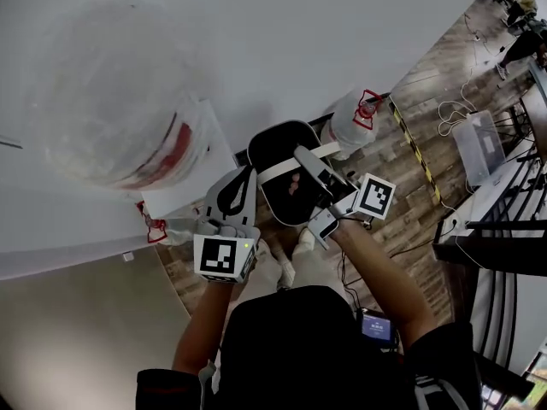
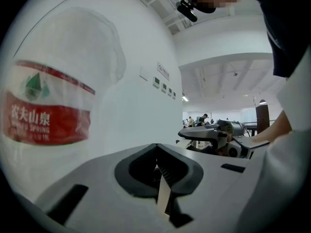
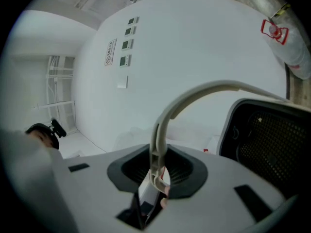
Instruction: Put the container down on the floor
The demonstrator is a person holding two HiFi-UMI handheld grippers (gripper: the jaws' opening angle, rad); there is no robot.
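A black container [image 1: 286, 186] with a pale rim hangs above the wood floor [image 1: 427, 135], just in front of the person's shoes. My right gripper [image 1: 303, 156] is shut on its pale curved handle [image 3: 194, 93]. In the right gripper view the handle runs down between the jaws of that gripper [image 3: 155, 174], and the container's dark mesh inside [image 3: 265, 130] shows at right. My left gripper [image 1: 240, 179] sits beside the container's left rim. In its own view the left gripper [image 2: 161, 178] has its jaws together, with only a thin pale strip in the seam.
A big clear water jug [image 1: 120, 118] with a red label [image 2: 46, 118] looms close at left against the white wall. A second jug [image 1: 350, 122] with a red cap lies on the floor beyond the container. Cables, a clear box [image 1: 479, 143] and a dark rack [image 1: 504, 229] are at right.
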